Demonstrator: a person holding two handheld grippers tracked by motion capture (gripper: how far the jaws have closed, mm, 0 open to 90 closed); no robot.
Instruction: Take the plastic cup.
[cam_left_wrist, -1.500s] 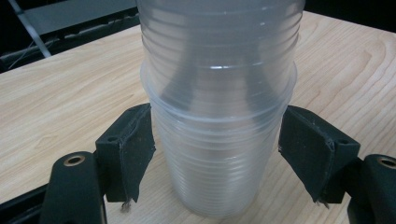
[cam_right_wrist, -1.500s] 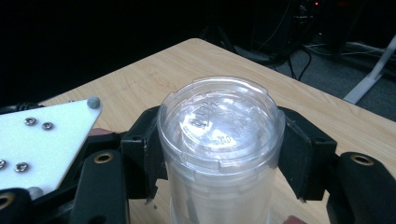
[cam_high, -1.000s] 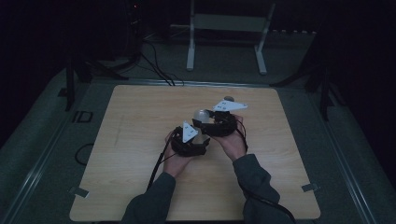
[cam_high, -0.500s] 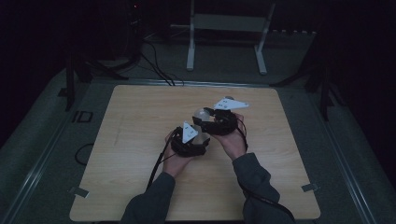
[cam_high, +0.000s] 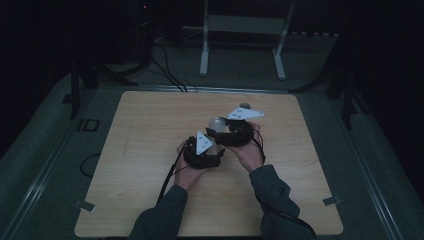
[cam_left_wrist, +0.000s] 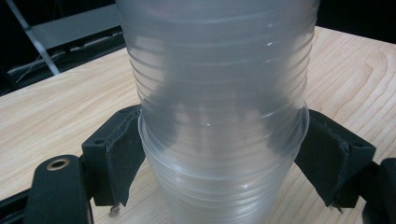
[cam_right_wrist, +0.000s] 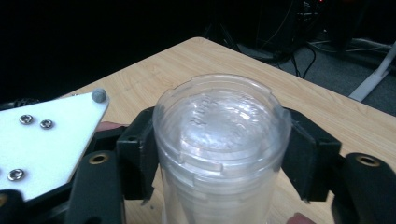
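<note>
Clear ribbed plastic sits between my jaws: a stack of cups (cam_left_wrist: 219, 116), nested and upside down. My left gripper (cam_high: 202, 152) clamps the lower, wider part of it, at a rim, with both pads pressed to the wall. My right gripper (cam_high: 231, 132) clamps the top cup just under its base, which faces the right gripper view. In the high view the stack (cam_high: 216, 126) hangs between my two hands over the middle of the table (cam_high: 150, 150); I cannot tell whether its bottom touches the wood.

The danger, as I judge it, is in the plastic itself. It is thin and slick, so a harder squeeze could buckle the wall and lock the cups tighter together. A softer one could let the top cup slide out of my right pads. If the cups stick, a pull might bring two or three away together, or the whole stack might jerk out of my left jaws and roll. My two grippers are also just beside each other, so a twist could knock one grey plate (cam_high: 243, 113) against the other gripper.

Room is generous. Bare wood lies on every side of my hands, widest to the left and toward the far edge. Cables (cam_high: 167, 175) trail from the grippers back along my sleeves and could snag on a wide swing. Beyond the far edge stand a white frame (cam_high: 245, 25) and more cables (cam_high: 170, 75), well apart from me.
</note>
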